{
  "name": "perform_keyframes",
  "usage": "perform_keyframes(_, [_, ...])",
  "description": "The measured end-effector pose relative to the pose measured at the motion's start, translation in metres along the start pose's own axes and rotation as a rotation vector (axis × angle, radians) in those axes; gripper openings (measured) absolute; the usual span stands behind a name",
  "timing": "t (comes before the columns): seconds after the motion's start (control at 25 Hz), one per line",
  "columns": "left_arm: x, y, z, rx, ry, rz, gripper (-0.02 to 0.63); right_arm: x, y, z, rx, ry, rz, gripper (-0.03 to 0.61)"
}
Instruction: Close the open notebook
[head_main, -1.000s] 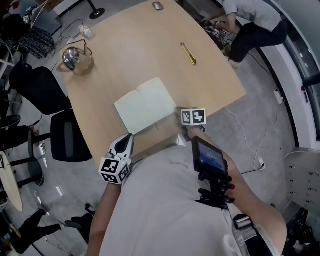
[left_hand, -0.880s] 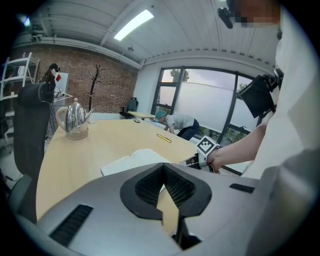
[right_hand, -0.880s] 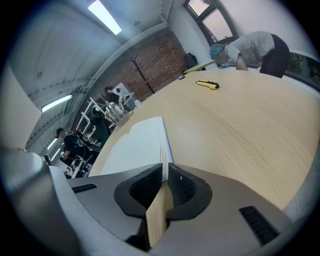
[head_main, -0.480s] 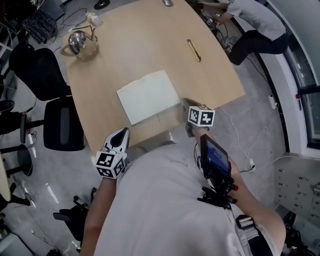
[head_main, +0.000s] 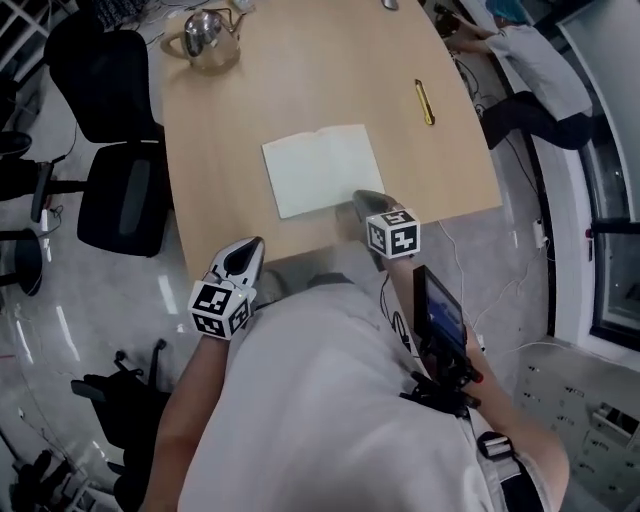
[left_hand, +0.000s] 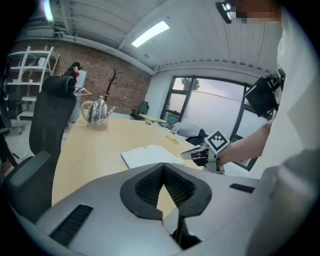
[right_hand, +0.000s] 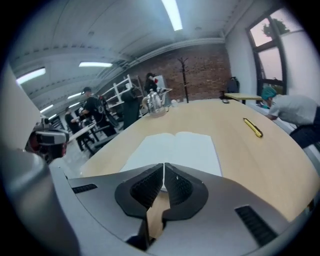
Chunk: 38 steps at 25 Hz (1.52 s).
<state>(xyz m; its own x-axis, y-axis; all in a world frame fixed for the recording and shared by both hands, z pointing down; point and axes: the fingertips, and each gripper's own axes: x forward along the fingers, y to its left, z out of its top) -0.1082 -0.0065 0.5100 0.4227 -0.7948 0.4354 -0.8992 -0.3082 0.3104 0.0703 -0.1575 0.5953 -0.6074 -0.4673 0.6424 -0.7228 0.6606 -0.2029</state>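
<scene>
The open notebook (head_main: 322, 168) lies flat on the wooden table (head_main: 220, 150), its pale pages facing up. My right gripper (head_main: 362, 198) is shut and empty, its tips just short of the notebook's near right corner. In the right gripper view the notebook (right_hand: 175, 150) spreads out straight ahead of the right gripper (right_hand: 163, 168). My left gripper (head_main: 250, 246) is shut and empty at the table's near edge, left of the notebook and apart from it. In the left gripper view the left gripper (left_hand: 162, 167) points over the table toward the notebook (left_hand: 150, 155) and the right gripper (left_hand: 196, 153).
A metal kettle (head_main: 205, 35) stands at the far left corner. A yellow pen (head_main: 425, 102) lies near the right edge. Black office chairs (head_main: 118, 205) stand left of the table. A person (head_main: 530, 60) crouches on the floor beyond the far right corner.
The head view has swung, so the table now sits higher and straighter in the frame. Both grippers stay at the near edge, shut. The notebook lies open as before.
</scene>
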Motion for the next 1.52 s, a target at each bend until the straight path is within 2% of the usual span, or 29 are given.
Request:
perform_keyframes(0.28, [-0.037,0.009,-0.026,-0.094,-0.040,0.113,0.005,0.032,0.068,-0.015,-0.261,0.111,0.149,0.017])
perform_keyframes(0.4, [-0.050,0.016,-0.031,-0.134,-0.063,0.169,0.005,0.040,0.092,-0.016,-0.501,0.154,0.187,0.017])
perform_keyframes(0.52, [-0.064,0.025,-0.035,-0.159,-0.081,0.202,0.005,0.044,0.111,-0.023,-0.808,0.183,0.179,0.018])
perform_keyframes(0.6, [-0.072,0.031,-0.038,-0.175,-0.091,0.221,0.005,0.050,0.117,-0.032,-0.953,0.197,0.168,0.018])
perform_keyframes(0.8, [-0.085,0.039,-0.050,-0.213,-0.104,0.261,0.005,0.063,0.113,-0.060,-1.177,0.270,0.152,0.018])
perform_keyframes(0.96, [-0.095,0.042,-0.055,-0.228,-0.104,0.285,0.005,0.067,0.104,-0.070,-1.349,0.277,0.081,0.018])
perform_keyframes(1.04, [-0.100,0.044,-0.057,-0.231,-0.102,0.296,0.005,0.068,0.105,-0.073,-1.418,0.258,0.073,0.026])
perform_keyframes(1.16, [-0.106,0.046,-0.057,-0.229,-0.098,0.308,0.005,0.065,0.108,-0.076,-1.470,0.220,0.066,0.083])
perform_keyframes(1.36, [-0.111,0.046,-0.059,-0.233,-0.088,0.317,0.005,0.062,0.112,-0.066,-1.495,0.145,0.006,0.084])
perform_keyframes(1.52, [-0.117,0.041,-0.066,-0.222,-0.058,0.305,0.005,0.063,0.130,-0.065,-1.529,0.105,0.046,0.084])
